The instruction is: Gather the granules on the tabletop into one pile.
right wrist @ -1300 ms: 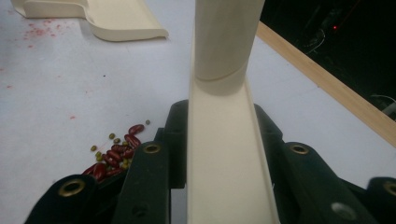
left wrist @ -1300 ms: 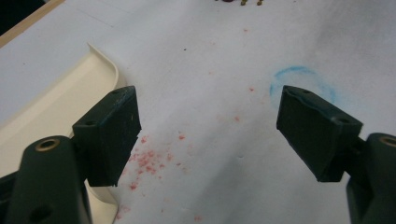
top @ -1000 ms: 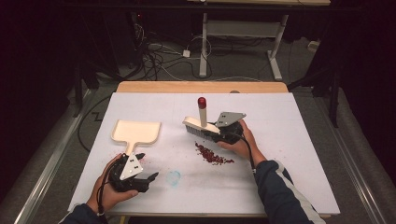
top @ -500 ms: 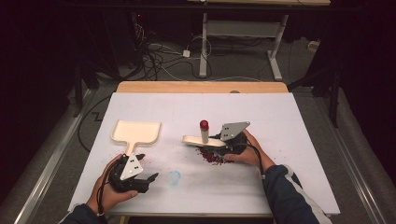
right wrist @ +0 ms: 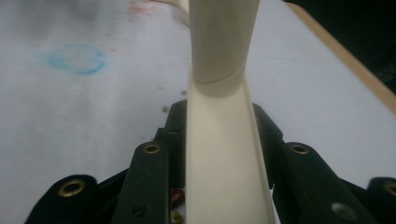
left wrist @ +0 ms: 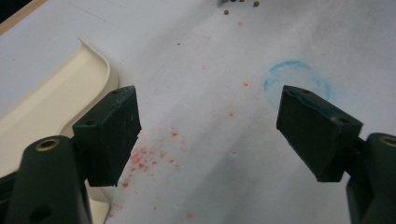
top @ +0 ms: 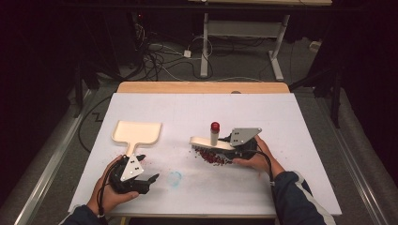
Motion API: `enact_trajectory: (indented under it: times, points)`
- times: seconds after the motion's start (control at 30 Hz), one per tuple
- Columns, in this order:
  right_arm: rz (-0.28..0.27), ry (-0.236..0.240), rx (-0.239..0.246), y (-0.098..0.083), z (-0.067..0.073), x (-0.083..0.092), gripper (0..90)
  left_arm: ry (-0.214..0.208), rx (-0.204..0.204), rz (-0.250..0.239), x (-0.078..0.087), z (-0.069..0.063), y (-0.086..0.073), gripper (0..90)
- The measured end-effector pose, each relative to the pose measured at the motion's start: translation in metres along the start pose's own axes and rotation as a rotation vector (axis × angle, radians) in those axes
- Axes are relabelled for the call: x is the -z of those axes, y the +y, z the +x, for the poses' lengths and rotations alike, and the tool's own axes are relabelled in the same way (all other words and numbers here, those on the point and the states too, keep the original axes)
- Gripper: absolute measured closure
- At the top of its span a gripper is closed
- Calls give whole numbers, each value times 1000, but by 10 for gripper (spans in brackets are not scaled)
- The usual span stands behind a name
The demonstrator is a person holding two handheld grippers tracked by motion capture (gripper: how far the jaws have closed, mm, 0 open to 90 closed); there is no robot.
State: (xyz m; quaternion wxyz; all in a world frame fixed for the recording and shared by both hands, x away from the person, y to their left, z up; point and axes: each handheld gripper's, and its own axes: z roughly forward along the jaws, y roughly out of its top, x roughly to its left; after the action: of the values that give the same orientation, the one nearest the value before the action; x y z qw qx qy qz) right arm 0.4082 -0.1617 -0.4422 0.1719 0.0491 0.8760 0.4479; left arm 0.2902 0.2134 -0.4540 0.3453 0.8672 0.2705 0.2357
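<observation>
Two tools share the work: the right tool [top: 224,146] is clamped on a cream hand brush [top: 211,142] with a red-capped handle, its head sitting on the pile of dark red crumbs [top: 213,157] on the counter [top: 300,140]. The left tool [top: 152,179], jaws wide open and empty, rests beside the cream dustpan [top: 137,133], well apart from the pile. Sweeping looks barely begun; no crumbs show in the pan

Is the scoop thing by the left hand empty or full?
Empty. The cream dustpan shows a bare inside; the red bits lie under the brush.
</observation>
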Motion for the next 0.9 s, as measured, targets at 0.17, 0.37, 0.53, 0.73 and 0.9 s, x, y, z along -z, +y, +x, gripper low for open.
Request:
enact_trajectory:
  times: [0.17,0.37,0.53,0.73,0.9]
  points:
    - [0,-130,-107,0,-2,15,673,4,-4,-8,3,0,-1,209]
    - [30,-310,-298,6,13,41,672,3,-10,-22,7,-2,-1,209]
    - [85,-419,-382,8,34,53,672,-4,-21,-28,9,-5,0,209]
    - [141,-625,-550,-5,43,53,672,-13,-20,-31,7,-6,3,210]
    - [176,-668,-586,-4,55,39,673,-17,-21,-34,7,-7,4,212]
